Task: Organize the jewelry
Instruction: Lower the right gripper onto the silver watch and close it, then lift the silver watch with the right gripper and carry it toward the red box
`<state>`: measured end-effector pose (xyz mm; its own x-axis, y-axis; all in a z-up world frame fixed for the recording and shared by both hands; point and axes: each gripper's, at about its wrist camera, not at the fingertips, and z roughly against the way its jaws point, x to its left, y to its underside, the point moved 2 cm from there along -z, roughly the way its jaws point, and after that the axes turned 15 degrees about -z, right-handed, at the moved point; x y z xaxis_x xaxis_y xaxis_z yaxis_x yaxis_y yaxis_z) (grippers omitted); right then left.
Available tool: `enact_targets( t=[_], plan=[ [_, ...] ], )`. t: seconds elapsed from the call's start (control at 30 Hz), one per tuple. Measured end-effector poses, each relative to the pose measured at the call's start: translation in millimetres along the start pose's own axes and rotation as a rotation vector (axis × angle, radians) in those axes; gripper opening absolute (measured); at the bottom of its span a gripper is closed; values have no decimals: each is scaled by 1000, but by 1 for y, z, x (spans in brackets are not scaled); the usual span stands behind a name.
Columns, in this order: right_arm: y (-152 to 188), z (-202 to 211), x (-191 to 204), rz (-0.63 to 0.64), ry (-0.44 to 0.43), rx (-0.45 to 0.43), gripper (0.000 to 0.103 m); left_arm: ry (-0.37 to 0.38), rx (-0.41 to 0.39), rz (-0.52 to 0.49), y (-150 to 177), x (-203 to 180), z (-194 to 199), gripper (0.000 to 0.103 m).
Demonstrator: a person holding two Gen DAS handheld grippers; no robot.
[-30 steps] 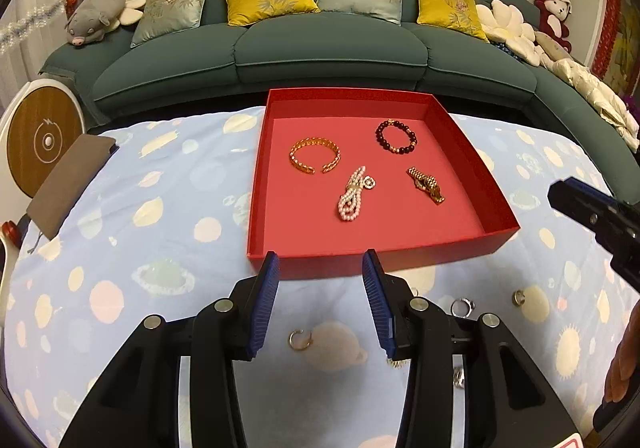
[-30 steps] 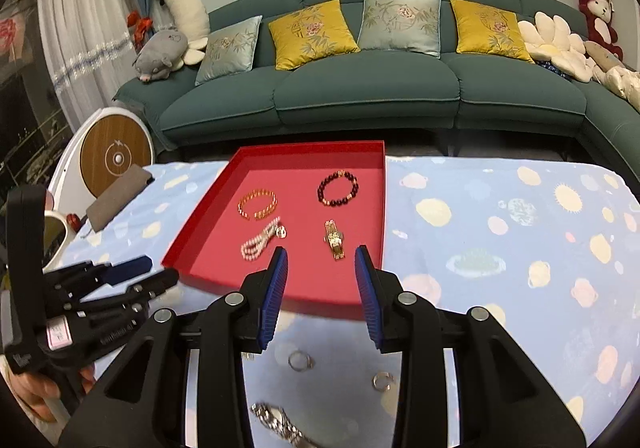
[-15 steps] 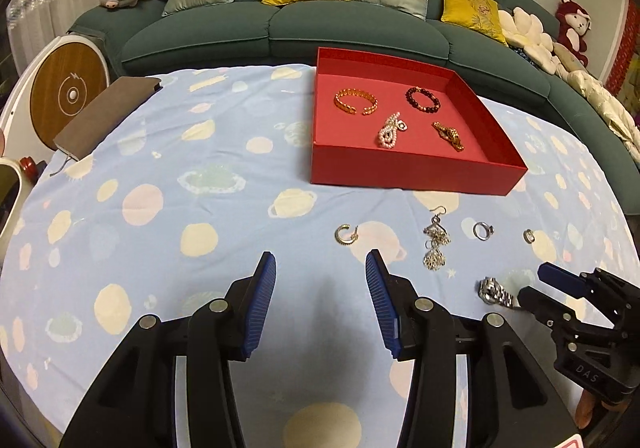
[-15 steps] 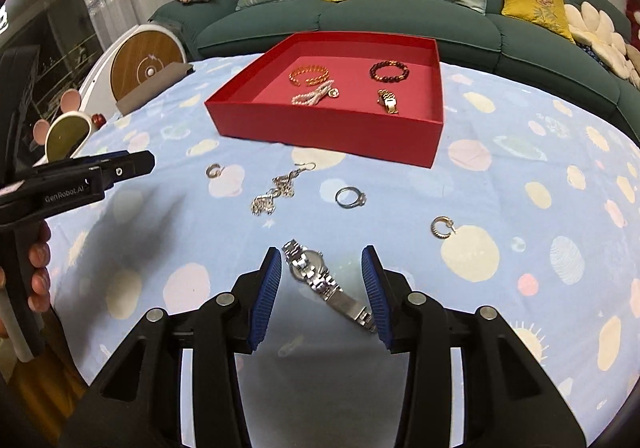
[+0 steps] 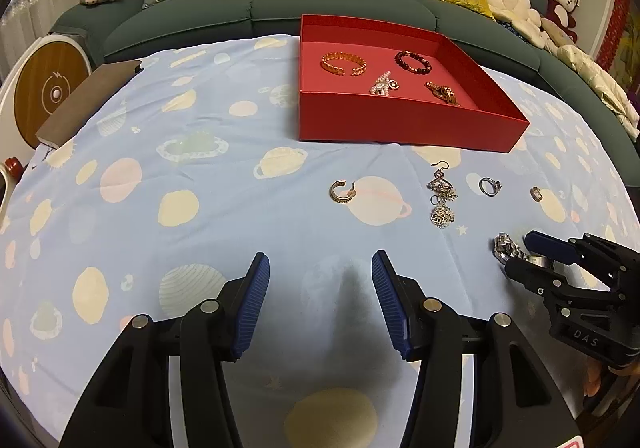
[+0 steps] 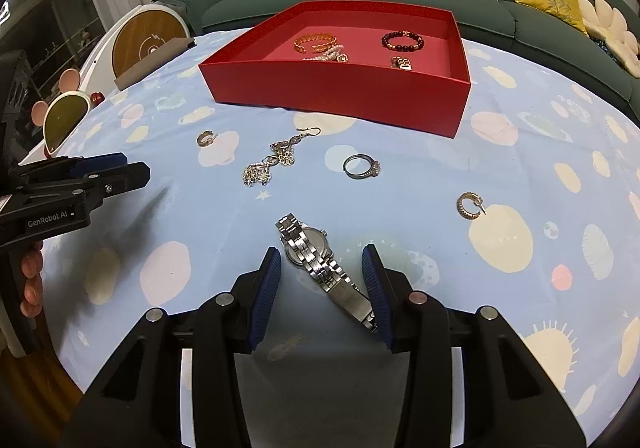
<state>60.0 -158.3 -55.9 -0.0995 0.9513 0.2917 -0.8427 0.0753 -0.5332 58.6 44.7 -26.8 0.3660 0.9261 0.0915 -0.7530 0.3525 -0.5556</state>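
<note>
Blue planet-print tablecloth point(image 5: 200, 208) — red tray point(image 5: 400, 128), green sofa point(image 5: 340, 4) behind

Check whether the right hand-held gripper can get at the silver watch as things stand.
Probably yes. The right hand-held gripper is open, its fingers either side of the silver watch, which lies flat on the tablecloth with nothing over it. The band runs slantwise toward the right finger.

Watch point(image 6: 320, 260) shiny polished metal; tablecloth point(image 6: 520, 152) matt printed cloth; tray point(image 6: 340, 88) matt red card.
</note>
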Motion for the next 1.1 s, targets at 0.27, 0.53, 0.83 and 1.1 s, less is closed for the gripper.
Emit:
enact_targets(
  t=[0.27,0.53,0.83,1.1],
  plan=[
    [3,-1,3,64,24,-37,34,6,10,-2,0,-1,-5,52],
    [4,6,-10,15,22,-42,16,18,14,-9,-1,-5,-11,52],
    [3,19,-30,-56,37,-61,16,43,10,-27,-8,-20,-14,52],
    [3,27,-37,-84,48,-66,16,75,-8,-66,-24,-48,-16,52]
  ],
)
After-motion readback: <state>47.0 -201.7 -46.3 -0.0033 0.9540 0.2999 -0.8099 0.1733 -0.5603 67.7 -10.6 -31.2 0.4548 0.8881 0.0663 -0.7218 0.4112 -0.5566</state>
